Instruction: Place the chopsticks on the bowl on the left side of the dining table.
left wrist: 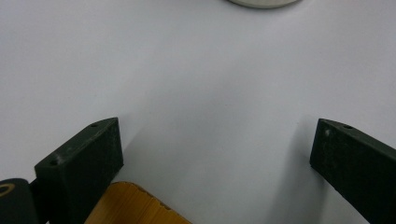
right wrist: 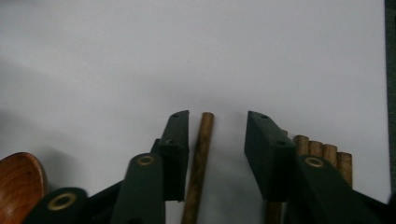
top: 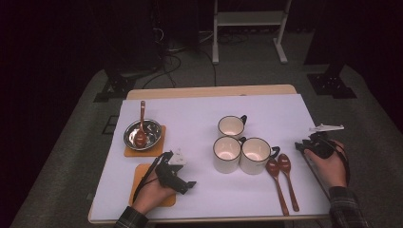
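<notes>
1. Wooden handle (right wrist: 200,158), right gripper view: it lies flat on the white table (right wrist: 187,46) between the jaws of the right gripper (right wrist: 217,121). The jaws stand at a middling gap. One is close beside the handle and the other is clearly apart from it, so nothing is clamped. The handle runs along the jaws, which suits a sideways pinch on it. A brown spoon bowl (right wrist: 18,186) shows at the lower left. A row of wooden rod ends (right wrist: 322,151) shows behind the other jaw, and what they belong to cannot be told.
2. High view: the right gripper (top: 304,145) sits low at the table's right edge, pointing inward. Two spoons (top: 283,183) lie side by side just inside it, near the front edge, bowls toward three cups (top: 227,153) grouped mid-table. A metal bowl (top: 142,133) holding a spoon rests on a mat near the left edge. The left gripper (top: 187,185) waits by the front-left corner over a bare orange mat (top: 140,173), probably the next place to be set.
3. Left gripper view: the left gripper (left wrist: 219,126) has its jaws wide with only bare table between them. The mat's corner (left wrist: 130,205) lies beside one jaw.
</notes>
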